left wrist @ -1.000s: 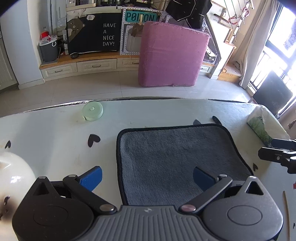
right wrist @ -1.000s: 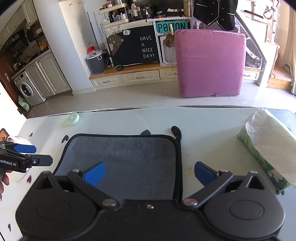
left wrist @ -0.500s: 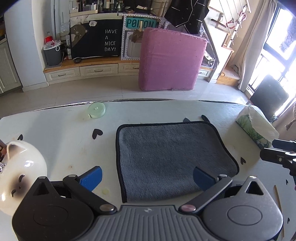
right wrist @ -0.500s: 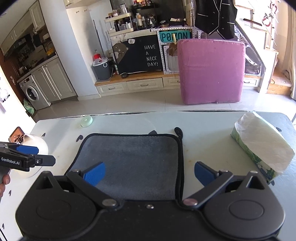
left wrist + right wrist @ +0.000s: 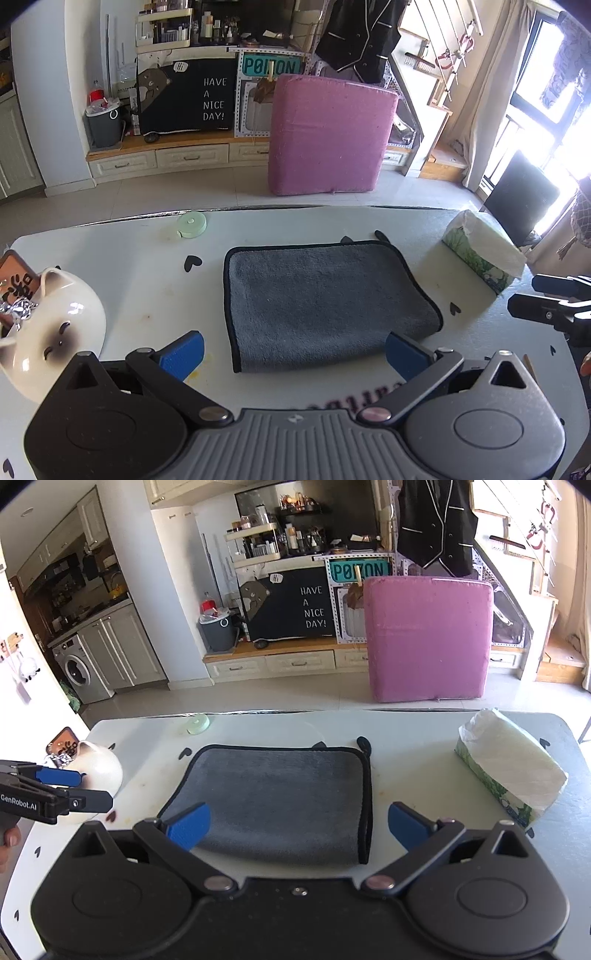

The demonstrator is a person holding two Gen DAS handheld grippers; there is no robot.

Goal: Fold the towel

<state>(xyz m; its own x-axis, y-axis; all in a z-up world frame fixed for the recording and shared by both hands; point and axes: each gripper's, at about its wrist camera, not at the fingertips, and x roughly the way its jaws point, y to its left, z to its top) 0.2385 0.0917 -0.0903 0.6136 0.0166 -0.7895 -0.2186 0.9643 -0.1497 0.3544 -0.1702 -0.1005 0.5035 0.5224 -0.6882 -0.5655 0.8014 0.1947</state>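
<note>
A grey towel (image 5: pixel 317 299) with black edging lies folded flat on the white table (image 5: pixel 140 280); it also shows in the right wrist view (image 5: pixel 280 797). My left gripper (image 5: pixel 295 354) is open and empty, held above and just short of the towel's near edge. My right gripper (image 5: pixel 299 827) is open and empty, over the towel's near right part. Each gripper appears at the side of the other's view: the right one (image 5: pixel 546 306) and the left one (image 5: pixel 62 794).
A white cat-shaped jar (image 5: pixel 48 332) stands left of the towel. A tissue pack (image 5: pixel 509 771) lies at the right. A small green round case (image 5: pixel 191 225) sits near the far edge. A pink cushion (image 5: pixel 328 133) stands on the floor beyond.
Both grippers have pulled back and up from the towel, so more of the table shows. The towel has not moved. Both stay open.
</note>
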